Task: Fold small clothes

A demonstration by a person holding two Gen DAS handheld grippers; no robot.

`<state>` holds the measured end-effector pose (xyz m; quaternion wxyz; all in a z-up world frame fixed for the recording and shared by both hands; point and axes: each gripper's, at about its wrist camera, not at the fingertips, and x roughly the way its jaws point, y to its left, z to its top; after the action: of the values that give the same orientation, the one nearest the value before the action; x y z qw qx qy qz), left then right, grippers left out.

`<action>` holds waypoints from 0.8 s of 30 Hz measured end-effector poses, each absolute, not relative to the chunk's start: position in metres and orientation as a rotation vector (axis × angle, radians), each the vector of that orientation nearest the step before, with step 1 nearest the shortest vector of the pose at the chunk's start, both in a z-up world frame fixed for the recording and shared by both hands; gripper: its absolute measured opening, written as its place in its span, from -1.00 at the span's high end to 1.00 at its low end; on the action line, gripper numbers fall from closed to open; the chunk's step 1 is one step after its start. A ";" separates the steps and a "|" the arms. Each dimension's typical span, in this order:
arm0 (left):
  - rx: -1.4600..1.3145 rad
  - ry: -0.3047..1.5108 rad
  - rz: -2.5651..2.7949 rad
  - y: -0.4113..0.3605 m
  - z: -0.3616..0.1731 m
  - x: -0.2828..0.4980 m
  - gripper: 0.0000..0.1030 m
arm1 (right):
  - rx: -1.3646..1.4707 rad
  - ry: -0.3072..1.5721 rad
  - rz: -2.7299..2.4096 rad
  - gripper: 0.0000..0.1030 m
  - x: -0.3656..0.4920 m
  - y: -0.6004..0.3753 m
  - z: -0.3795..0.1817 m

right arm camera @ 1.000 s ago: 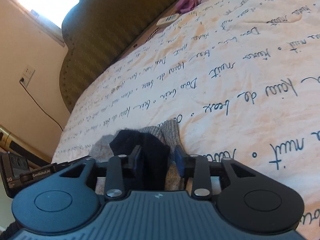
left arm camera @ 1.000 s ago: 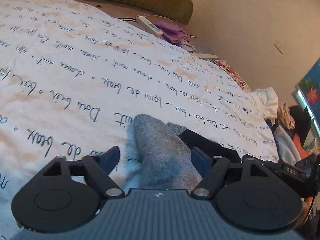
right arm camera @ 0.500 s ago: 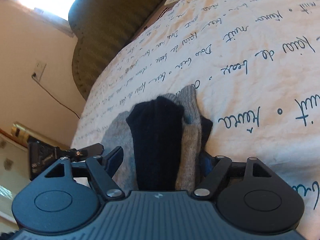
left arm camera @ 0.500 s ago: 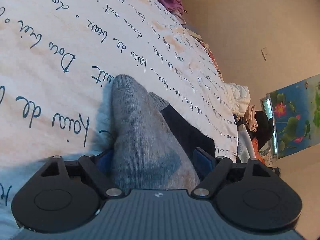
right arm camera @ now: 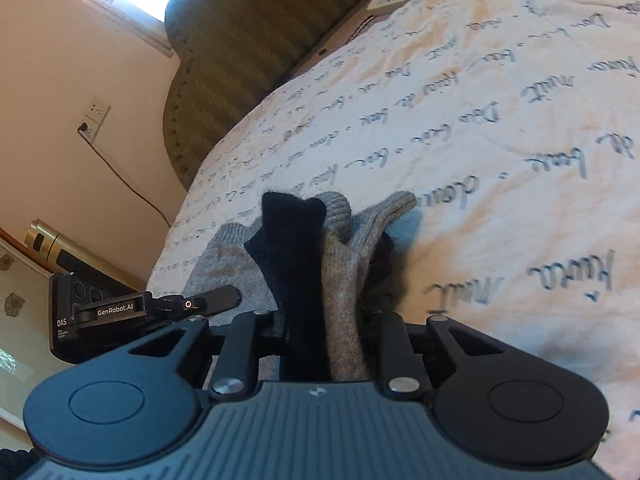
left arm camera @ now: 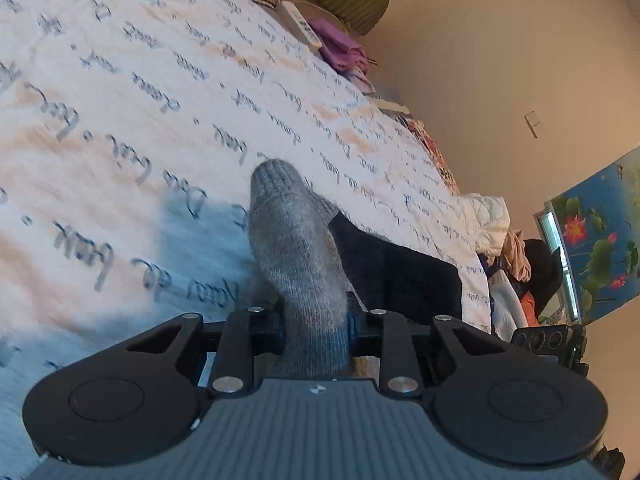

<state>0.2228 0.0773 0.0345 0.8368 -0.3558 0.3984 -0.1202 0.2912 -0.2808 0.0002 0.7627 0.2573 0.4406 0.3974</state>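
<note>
A grey knit sock (left arm camera: 296, 252) with a dark navy cuff part (left arm camera: 400, 276) lies on the white bedspread with blue script (left arm camera: 120, 128). My left gripper (left arm camera: 316, 326) is shut on the grey sock's near end, and the sock rises ahead between the jaws. In the right wrist view my right gripper (right arm camera: 324, 328) is shut on the dark navy and grey-brown sock ends (right arm camera: 340, 280), which stand up bunched between its jaws. The left gripper's body (right arm camera: 120, 312) shows at left.
A white power strip (left arm camera: 300, 26) and a purple cloth (left arm camera: 344, 50) lie near the green headboard (right arm camera: 248, 40). A pile of clothes (left arm camera: 508, 248) sits past the bed's far corner. A wall socket with cable (right arm camera: 94, 120) and a gold flask (right arm camera: 44, 240) are at left.
Both grippers have shut on the sock ends; half a second ago both stood open around them. The sock has lifted off the bedspread and bunched up.
</note>
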 end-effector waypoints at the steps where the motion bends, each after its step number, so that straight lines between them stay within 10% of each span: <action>1: -0.750 0.827 -0.236 0.091 0.040 0.221 0.55 | 0.566 0.957 0.887 0.60 0.295 -0.269 0.002; 8: -0.765 0.891 -0.098 0.153 0.018 0.228 0.65 | 0.551 1.044 0.914 0.56 0.333 -0.189 -0.013; 11: -0.863 0.843 -0.131 0.164 0.013 0.205 0.12 | 0.579 1.096 0.857 0.33 0.336 -0.197 -0.016; 13: -0.924 0.782 -0.150 0.170 0.016 0.182 -0.82 | 0.595 1.059 0.849 -0.07 0.328 -0.217 -0.008; 15: -0.969 0.727 -0.148 0.169 0.017 0.156 -0.82 | 0.608 1.007 0.850 -0.47 0.317 -0.242 0.001; 24: -0.859 0.814 -0.268 0.071 0.002 0.101 -0.80 | 0.320 1.099 0.829 -0.47 0.240 -0.282 -0.006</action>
<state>0.1013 0.0707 0.0020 0.8215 -0.4035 0.3825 -0.1260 0.2397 -0.2819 -0.0059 0.7607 0.1472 0.5047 0.3808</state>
